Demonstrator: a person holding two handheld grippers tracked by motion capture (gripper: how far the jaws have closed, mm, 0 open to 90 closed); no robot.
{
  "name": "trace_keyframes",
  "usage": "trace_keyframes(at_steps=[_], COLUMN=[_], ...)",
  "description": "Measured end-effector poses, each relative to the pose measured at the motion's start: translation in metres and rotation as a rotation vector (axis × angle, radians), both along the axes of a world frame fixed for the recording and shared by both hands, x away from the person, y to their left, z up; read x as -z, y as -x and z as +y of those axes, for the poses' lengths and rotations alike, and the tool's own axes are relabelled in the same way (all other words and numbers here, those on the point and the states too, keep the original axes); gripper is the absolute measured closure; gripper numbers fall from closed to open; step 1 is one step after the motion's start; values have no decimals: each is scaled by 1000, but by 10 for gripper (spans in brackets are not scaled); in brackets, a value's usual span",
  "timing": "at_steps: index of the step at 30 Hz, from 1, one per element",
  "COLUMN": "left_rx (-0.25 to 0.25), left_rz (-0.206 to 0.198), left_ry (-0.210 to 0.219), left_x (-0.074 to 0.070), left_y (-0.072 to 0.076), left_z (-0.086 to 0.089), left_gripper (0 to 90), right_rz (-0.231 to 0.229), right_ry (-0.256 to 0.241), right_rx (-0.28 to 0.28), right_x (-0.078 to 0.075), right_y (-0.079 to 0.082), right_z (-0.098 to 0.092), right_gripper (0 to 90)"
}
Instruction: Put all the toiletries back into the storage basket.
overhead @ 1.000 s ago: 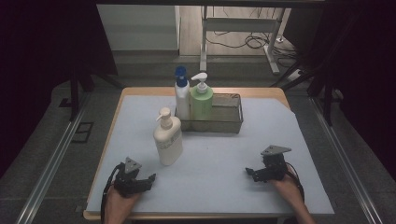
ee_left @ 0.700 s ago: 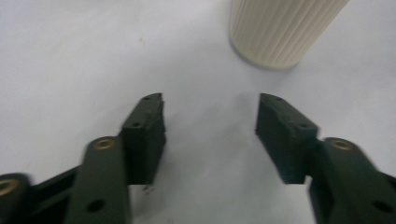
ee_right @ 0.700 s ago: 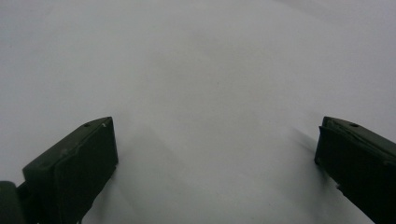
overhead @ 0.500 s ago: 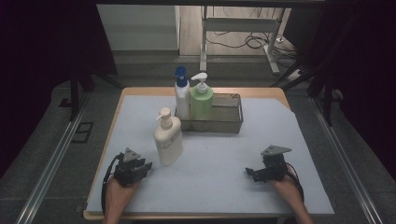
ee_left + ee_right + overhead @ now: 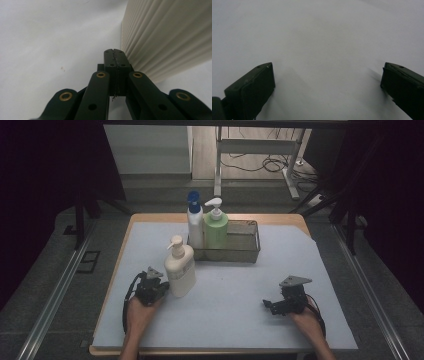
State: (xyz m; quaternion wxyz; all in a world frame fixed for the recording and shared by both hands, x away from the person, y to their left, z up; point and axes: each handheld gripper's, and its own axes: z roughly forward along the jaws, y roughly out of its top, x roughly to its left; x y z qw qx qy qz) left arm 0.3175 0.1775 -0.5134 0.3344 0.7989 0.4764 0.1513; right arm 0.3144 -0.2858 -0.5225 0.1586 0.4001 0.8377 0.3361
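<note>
Change: left gripper [image 5: 150, 290] now closer to the cream pump bottle [image 5: 179, 269] than a second ago; right gripper [image 5: 282, 304] unmoved.
Left gripper: low on the white mat [image 5: 235, 285], just left of the cream pump bottle's base; jaws pressed together, nothing between them; ribbed cream wall [image 5: 170, 37] just beside the tips in the left gripper view.
Right gripper: resting on the mat at near right, well apart from the bottles; jaws spread wide, bare mat between.
Cream pump bottle: upright on the mat, in front of the wire basket [image 5: 245, 252].
Wire basket: farther back, holding a blue-capped white bottle [image 5: 194, 222] and a green pump bottle [image 5: 216, 227] at its left end, both upright.
</note>
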Motion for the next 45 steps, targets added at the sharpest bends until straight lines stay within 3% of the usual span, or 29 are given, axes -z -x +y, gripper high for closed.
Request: trace_keyframes(at_steps=[3,6,12,45], left_rx=[2,-5,1,157], left_rz=[3,10,4,12], left_ry=[0,44,68,83], left_x=[2,4,6,6], left_y=[-3,-4,-2,9], left_z=[-1,2,1,-50], left_gripper=[895,895,895,894], right_rz=[-1,1,6,0], right_ry=[2,3,3,4], right_rx=[2,1,2,1], right_x=[0,0,0,0], right_y=[0,0,0,0], right_z=[0,0,1,1], right_gripper=[0,0,0,0])
